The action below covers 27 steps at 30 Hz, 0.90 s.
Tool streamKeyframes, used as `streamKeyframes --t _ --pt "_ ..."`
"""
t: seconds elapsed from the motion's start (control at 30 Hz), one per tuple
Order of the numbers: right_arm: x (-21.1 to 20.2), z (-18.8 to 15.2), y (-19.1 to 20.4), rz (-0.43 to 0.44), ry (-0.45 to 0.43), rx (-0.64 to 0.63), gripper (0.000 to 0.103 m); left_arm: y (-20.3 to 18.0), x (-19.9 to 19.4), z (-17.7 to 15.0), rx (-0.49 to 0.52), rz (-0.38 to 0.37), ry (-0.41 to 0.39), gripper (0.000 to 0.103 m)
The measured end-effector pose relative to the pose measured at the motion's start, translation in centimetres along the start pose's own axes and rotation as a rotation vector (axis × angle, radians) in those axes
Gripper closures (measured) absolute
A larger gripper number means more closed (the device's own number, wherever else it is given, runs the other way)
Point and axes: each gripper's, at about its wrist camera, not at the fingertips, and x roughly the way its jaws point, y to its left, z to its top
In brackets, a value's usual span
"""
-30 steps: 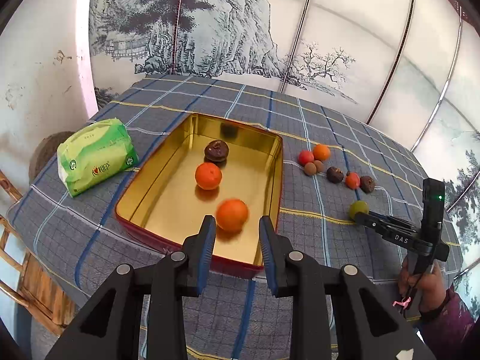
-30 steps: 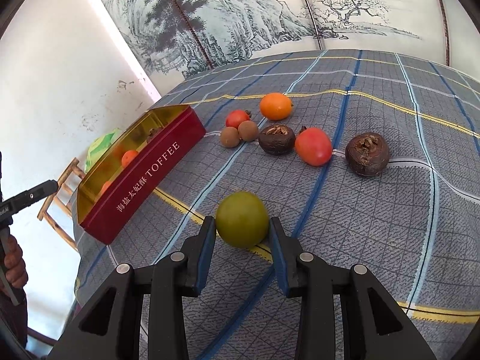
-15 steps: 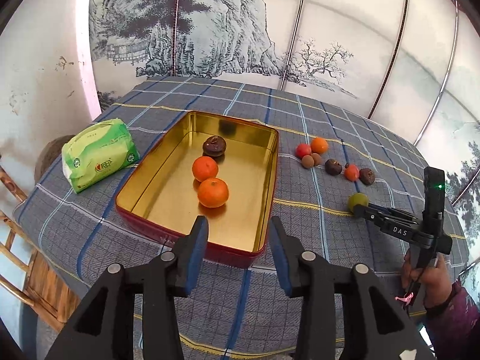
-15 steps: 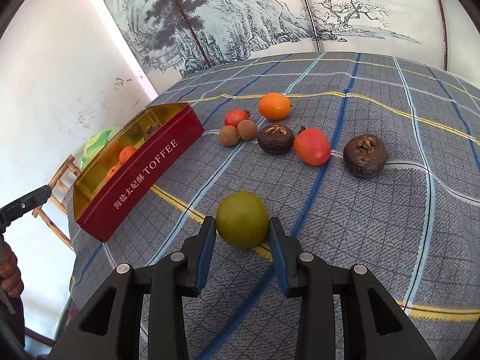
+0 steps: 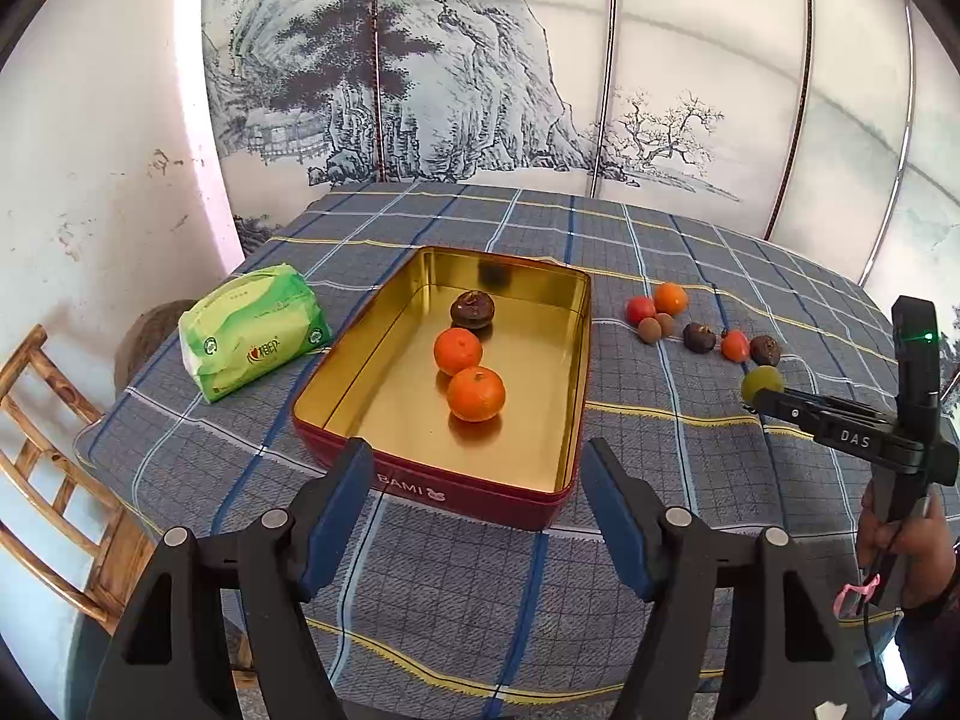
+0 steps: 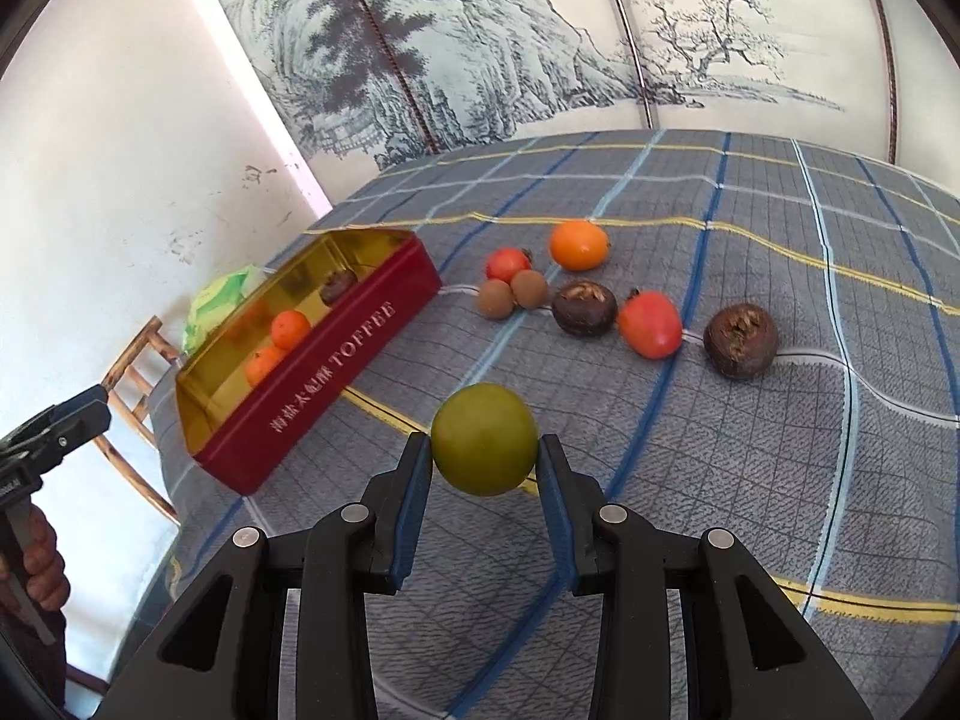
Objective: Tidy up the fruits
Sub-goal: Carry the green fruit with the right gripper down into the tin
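Observation:
My right gripper [image 6: 485,457] is shut on a green fruit [image 6: 483,447], held just above the checked cloth; it also shows in the left wrist view [image 5: 761,383]. A red tin with a gold inside [image 5: 540,312] holds two oranges [image 5: 475,393] and one dark fruit [image 5: 473,308]. My left gripper [image 5: 471,507] is open and empty, in front of the tin's near wall. Loose fruits lie right of the tin: an orange [image 6: 578,245], two red fruits [image 6: 650,324], two small brown ones [image 6: 495,299] and two dark ones [image 6: 584,307].
A green tissue pack [image 5: 255,327] lies left of the tin. A wooden chair [image 5: 54,456] stands at the table's left edge. A painted screen stands behind the table. The tin's side reads TOFFEE [image 6: 336,360].
My left gripper pulled back from the tin and opened wide; the orange it hovered over now lies in the tin. My right gripper lifted the green fruit slightly.

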Motion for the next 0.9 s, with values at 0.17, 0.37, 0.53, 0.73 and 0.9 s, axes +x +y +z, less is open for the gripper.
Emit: streamKeyframes --t 0.17,0.37,0.53,0.73,0.9 --pt "-0.9 -0.1 0.8 -0.001 -0.014 -0.011 0.066 0.2 -0.1 -0.3 0.000 0.000 0.003 0.035" --pt "-1.3 0.2 1.7 0.002 -0.015 -0.024 0.066 0.5 -0.2 -0.8 -0.011 -0.004 0.014 0.035" --pt "-0.9 0.8 3.6 0.024 -0.004 -0.062 0.066 0.9 -0.2 -0.9 -0.018 0.001 0.012 0.032" --pt "0.7 3.0 7.2 0.062 0.008 -0.134 0.066 1.6 -0.2 -1.0 -0.032 0.019 0.005 0.028" --pt "2.9 5.2 10.4 0.092 0.018 -0.184 0.066 2.4 -0.5 -1.1 -0.033 0.048 -0.005 0.025"
